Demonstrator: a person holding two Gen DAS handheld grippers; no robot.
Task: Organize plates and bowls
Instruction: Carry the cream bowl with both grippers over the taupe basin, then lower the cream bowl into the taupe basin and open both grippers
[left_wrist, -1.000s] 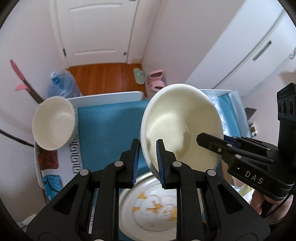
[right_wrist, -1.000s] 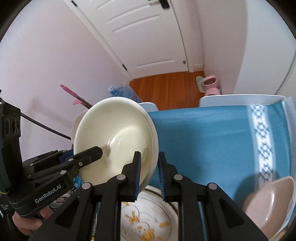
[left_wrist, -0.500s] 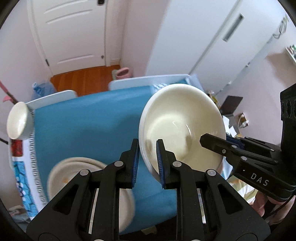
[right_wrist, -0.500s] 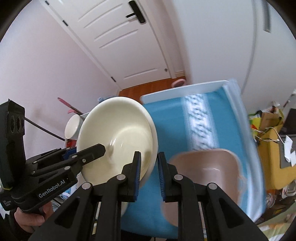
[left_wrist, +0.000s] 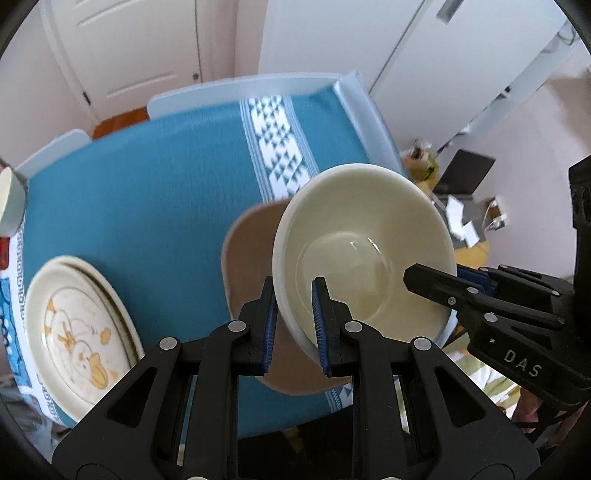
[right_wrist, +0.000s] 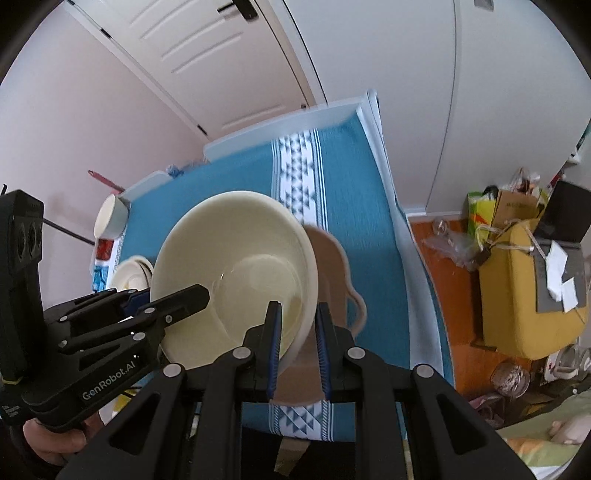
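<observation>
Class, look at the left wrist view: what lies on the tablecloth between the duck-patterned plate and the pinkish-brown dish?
Nothing. In the left wrist view, only bare blue tablecloth separates the duck-patterned plate from the pinkish-brown dish.

A lived-in home is being shown, most likely a small dining corner. A table covered by a teal cloth with a white patterned band (left_wrist: 273, 147) is filling the middle of both views, and a cream plate printed with a cartoon duck (left_wrist: 79, 339) is being displayed at lower left. A white panelled door (right_wrist: 207, 62) is being seen at upper left, with orange wooden flooring (right_wrist: 439, 266) and a cluttered yellow seat (right_wrist: 524, 291) at right.
</observation>
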